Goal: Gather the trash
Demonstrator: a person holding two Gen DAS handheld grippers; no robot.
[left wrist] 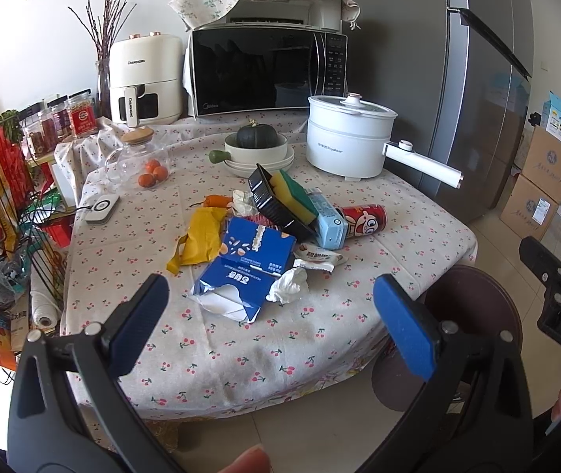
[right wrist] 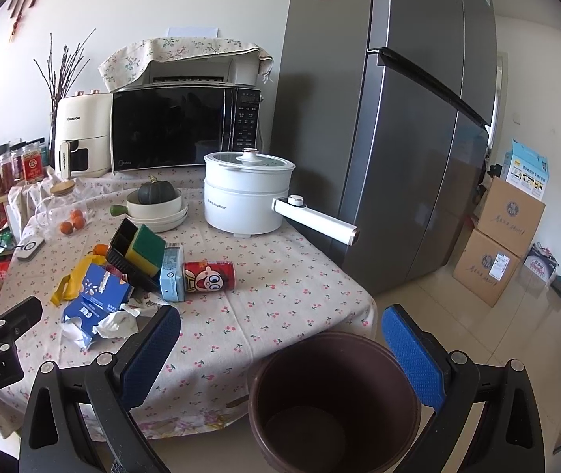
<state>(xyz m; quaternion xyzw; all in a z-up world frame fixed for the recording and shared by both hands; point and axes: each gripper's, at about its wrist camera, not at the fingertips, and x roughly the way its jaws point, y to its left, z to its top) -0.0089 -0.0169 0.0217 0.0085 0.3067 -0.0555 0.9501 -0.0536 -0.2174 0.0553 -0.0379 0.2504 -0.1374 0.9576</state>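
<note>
nothing collected yet: the brown bin [right wrist: 333,398] sits empty, the trash pile [left wrist: 264,236] covers the table [left wrist: 320,315], both grippers' fingers [left wrist: 144,307] wide, holding nothing.

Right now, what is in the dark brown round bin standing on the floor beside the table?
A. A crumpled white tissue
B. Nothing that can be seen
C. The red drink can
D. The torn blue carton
B: the right wrist view looks straight into the dark brown round bin and shows only its bare bottom, while the red drink can, torn blue carton and crumpled white tissue lie on the table.
</note>
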